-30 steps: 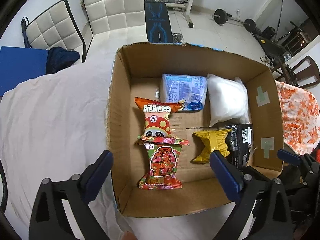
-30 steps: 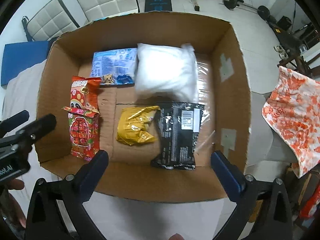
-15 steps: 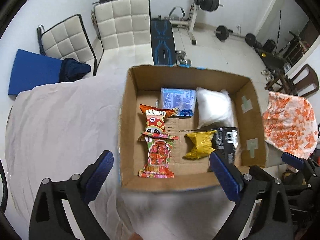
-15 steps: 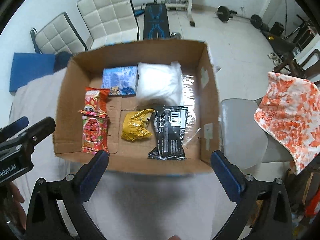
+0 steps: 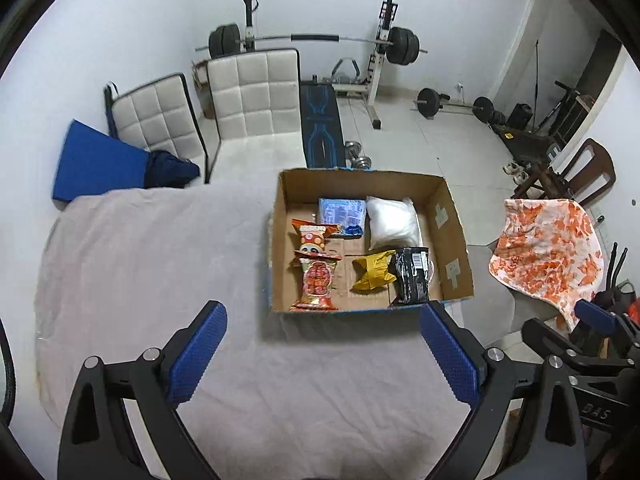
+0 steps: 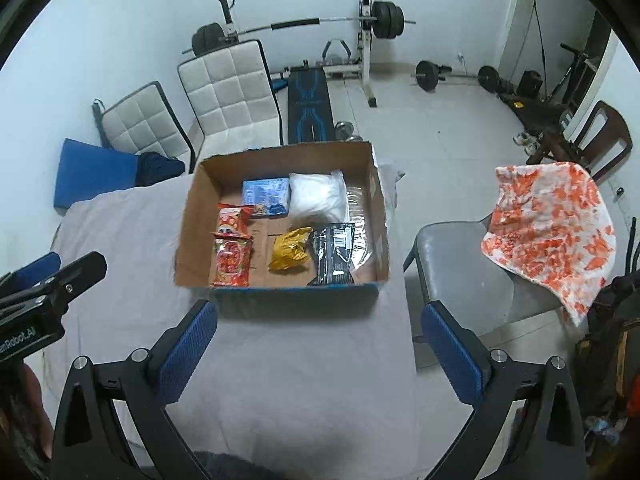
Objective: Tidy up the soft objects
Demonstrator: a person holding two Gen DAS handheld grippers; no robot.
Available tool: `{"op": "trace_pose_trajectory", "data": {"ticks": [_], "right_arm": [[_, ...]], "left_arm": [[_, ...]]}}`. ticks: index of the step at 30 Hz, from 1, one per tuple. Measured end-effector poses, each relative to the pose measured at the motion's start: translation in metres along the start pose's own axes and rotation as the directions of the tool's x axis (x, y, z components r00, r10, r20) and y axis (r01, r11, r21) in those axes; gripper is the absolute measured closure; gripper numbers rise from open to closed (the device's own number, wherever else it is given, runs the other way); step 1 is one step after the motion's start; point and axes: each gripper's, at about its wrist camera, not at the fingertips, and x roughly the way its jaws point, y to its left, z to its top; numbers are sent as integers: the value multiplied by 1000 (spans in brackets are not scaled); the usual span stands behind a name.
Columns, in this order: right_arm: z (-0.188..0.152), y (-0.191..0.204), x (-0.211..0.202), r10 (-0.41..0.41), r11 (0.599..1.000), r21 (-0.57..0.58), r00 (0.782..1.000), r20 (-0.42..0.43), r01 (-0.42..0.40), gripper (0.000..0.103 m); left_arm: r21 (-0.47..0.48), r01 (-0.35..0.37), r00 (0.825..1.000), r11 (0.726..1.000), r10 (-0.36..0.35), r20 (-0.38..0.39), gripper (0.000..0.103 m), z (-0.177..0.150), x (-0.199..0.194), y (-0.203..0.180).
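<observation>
Grippers, left and right, spread wide, empty (box seemingly holds six packets).

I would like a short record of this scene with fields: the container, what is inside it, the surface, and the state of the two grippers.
container: open brown cardboard box, standing on the surface
contents: two red snack bags, blue printed packet, white soft pillow-like pack, crumpled yellow bag, black foil pouch
surface: table under a pale grey cloth
left gripper: open, holding nothing, short of the box
right gripper: open, holding nothing, short of the box
</observation>
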Motion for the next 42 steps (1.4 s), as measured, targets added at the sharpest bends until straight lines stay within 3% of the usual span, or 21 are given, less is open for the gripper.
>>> {"op": "trace_pose_trajectory", "data": {"ticks": [9,17,24,42], "right_arm": [[-43,1,-102,13,1000,25,994,107,-15,0],[-66,7,-175,-24,1000,14,973,229,21,0],[-73,15,-196,-36,999,-4,964,263,39,0],[-75,19,-196,-45,999,4,962,268,46,0]], "left_arm": [[27,22,997,999,-24,68,4,-33,-74,-5],[25,-3,989,1000,-1,147,4,-47,-113,-6],[26,-13,987,1000,8,159,4,-48,-123,-2],[19,-17,984,1000,13,180,4,-54,-137,7]]}}
